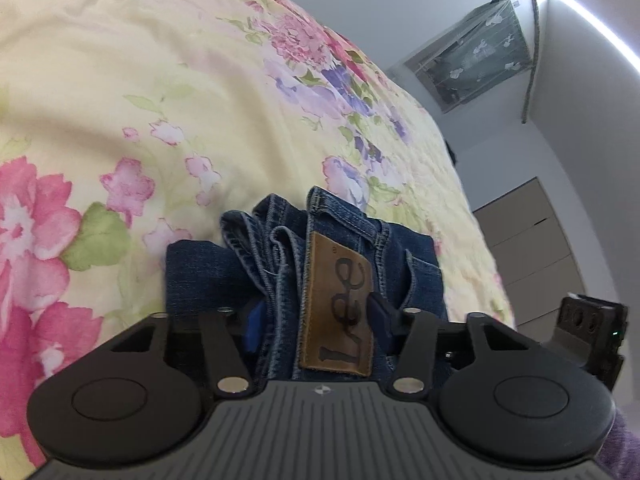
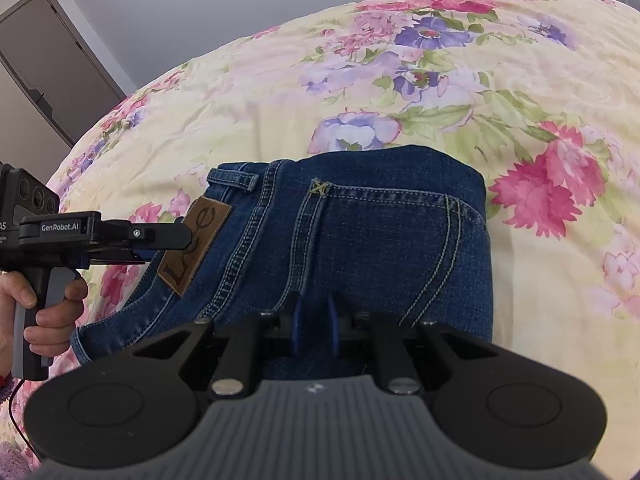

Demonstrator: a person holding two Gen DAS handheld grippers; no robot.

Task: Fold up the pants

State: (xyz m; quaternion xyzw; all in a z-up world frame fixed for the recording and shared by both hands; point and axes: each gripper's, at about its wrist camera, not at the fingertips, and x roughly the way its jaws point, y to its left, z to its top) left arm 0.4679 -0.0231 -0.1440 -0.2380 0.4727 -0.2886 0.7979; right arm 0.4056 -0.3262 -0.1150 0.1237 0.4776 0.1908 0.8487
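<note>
Blue jeans (image 2: 360, 240) lie folded into a compact stack on the floral bedspread (image 2: 400, 92), back pocket up, brown leather patch (image 2: 196, 244) at the waistband. My left gripper (image 1: 316, 312) holds the waistband stack (image 1: 288, 248) between its blue pads, the patch (image 1: 336, 304) between the fingers; it also shows in the right wrist view (image 2: 168, 240) at the waistband end. My right gripper (image 2: 314, 320) sits at the near edge of the jeans, its blue pads close together with denim between them.
The yellow floral bedspread (image 1: 120, 100) spreads all around the jeans. A grey wall with a covered window (image 1: 472, 52) and a beige drawer unit (image 1: 532, 240) stand beyond the bed. A door (image 2: 48, 52) is at the far left.
</note>
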